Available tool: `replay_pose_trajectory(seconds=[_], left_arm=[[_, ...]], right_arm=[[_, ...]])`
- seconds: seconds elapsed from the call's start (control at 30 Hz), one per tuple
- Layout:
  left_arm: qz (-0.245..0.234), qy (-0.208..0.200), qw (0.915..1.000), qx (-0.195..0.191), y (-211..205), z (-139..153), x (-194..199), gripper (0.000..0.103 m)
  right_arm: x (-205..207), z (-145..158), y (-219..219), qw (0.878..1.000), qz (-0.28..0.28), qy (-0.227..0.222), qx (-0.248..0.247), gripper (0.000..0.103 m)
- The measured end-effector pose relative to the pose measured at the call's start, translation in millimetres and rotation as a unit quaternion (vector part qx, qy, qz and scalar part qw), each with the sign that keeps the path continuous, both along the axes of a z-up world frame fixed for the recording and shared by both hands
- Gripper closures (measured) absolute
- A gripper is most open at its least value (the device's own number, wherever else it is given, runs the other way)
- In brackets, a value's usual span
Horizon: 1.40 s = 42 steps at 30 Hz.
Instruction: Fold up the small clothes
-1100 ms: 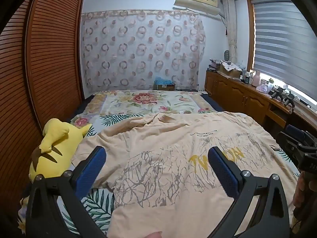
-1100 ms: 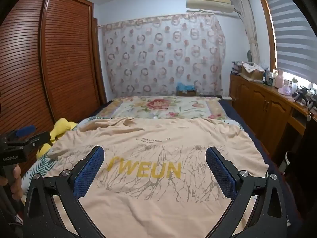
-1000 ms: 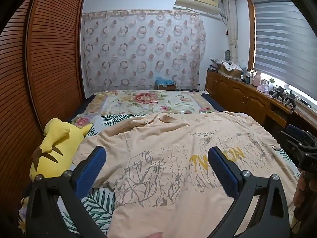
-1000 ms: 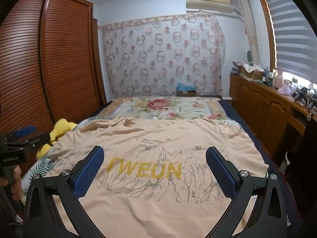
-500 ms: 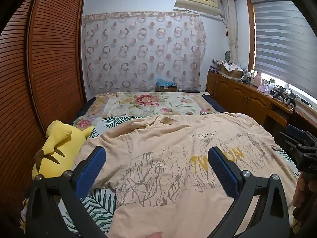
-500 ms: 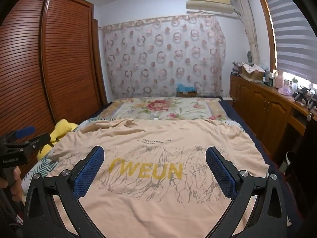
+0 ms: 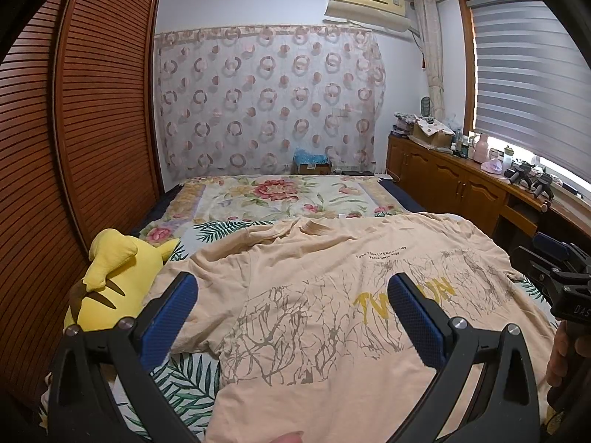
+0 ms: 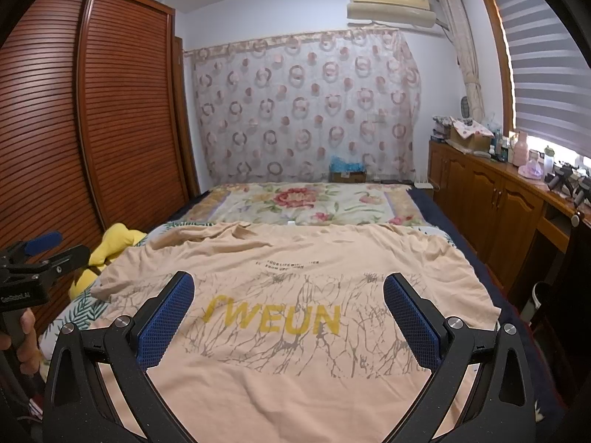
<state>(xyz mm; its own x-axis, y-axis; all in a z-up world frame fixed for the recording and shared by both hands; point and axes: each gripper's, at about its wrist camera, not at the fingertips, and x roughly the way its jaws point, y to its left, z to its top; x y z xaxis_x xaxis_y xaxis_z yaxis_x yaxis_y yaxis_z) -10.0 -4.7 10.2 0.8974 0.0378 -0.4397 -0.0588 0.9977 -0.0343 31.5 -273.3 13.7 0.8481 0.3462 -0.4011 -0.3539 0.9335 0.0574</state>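
Note:
A beige T-shirt (image 7: 314, 295) with yellow letters and a grey branch print lies spread flat on the bed, also in the right wrist view (image 8: 288, 317). My left gripper (image 7: 291, 306) is open and empty, held above the shirt's left part. My right gripper (image 8: 288, 306) is open and empty, held above the shirt's middle. The right gripper also shows at the right edge of the left wrist view (image 7: 554, 269). The left gripper also shows at the left edge of the right wrist view (image 8: 37, 254).
The bed (image 7: 273, 192) has a floral and leaf-print cover. A yellow plush toy (image 7: 110, 280) lies at the bed's left edge, next to the wooden slatted wardrobe (image 7: 92, 118). A wooden cabinet (image 8: 498, 199) with clutter runs along the right wall under the window.
Both grippers have tilted slightly, so the scene sits a little lower in view. The shirt has not moved and both grippers stay open.

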Motion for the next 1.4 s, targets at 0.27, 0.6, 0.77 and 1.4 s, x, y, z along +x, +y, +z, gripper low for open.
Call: replay_pose_trajectory(seconds=[0.27, 0.6, 0.77, 1.4], left_arm=[[-0.001, -0.001, 1.0, 0.0, 0.2, 0.6, -0.4, 0.0], [-0.001, -0.002, 1.0, 0.001, 0.7, 3.2, -0.9, 0.0], [-0.001, -0.002, 1.0, 0.001, 0.1, 5.5, -1.1, 0.0], [-0.002, -0.005, 1.0, 0.002, 0.0, 9.9, -1.8, 0.0]], right_arm=[[-0.7, 0.9, -0.3, 1.0, 0.0, -0.001, 0.0, 0.0], [-0.5, 1.1, -0.5, 1.0, 0.0, -0.002, 0.001, 0.0], [-0.5, 1.1, -0.4, 1.0, 0.0, -0.002, 0.001, 0.0], [-0.1, 1.0, -0.3, 1.0, 0.0, -0.003, 0.001, 0.0]])
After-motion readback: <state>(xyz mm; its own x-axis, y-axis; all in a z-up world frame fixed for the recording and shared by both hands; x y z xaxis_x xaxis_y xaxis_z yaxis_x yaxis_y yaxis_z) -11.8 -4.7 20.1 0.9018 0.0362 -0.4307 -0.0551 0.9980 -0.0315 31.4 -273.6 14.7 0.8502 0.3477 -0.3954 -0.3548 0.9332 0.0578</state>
